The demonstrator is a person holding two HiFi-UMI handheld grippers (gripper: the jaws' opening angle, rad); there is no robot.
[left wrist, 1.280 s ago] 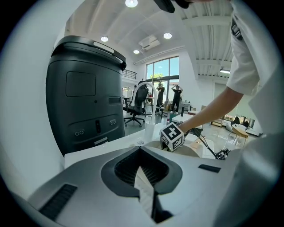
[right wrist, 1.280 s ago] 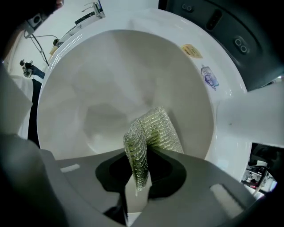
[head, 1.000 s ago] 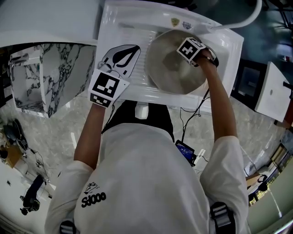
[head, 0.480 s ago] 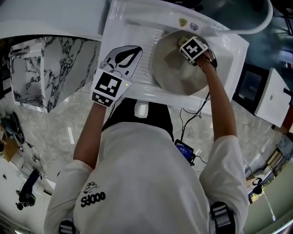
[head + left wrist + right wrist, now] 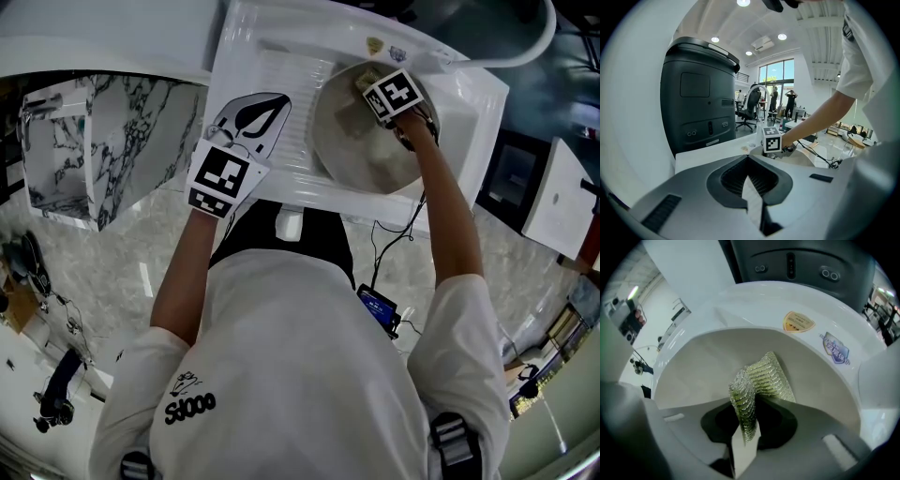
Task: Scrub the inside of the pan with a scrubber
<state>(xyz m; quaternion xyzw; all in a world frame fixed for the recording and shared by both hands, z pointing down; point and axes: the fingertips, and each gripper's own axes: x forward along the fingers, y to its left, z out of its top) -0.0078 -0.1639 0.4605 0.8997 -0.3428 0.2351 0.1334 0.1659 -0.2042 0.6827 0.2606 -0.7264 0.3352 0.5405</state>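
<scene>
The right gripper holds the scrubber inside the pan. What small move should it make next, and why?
Probably push the scrubber onto the far inner wall of the pan and sweep sideways. The right gripper is shut on the folded scrubber, whose free end points at that wall; firm contact is not clear. The left gripper is shut, empty, outside the pan.

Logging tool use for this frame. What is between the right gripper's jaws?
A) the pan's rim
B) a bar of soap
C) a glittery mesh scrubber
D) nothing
C: the right gripper is shut on a folded, glittery mesh scrubber, which it holds inside the pan.
</scene>
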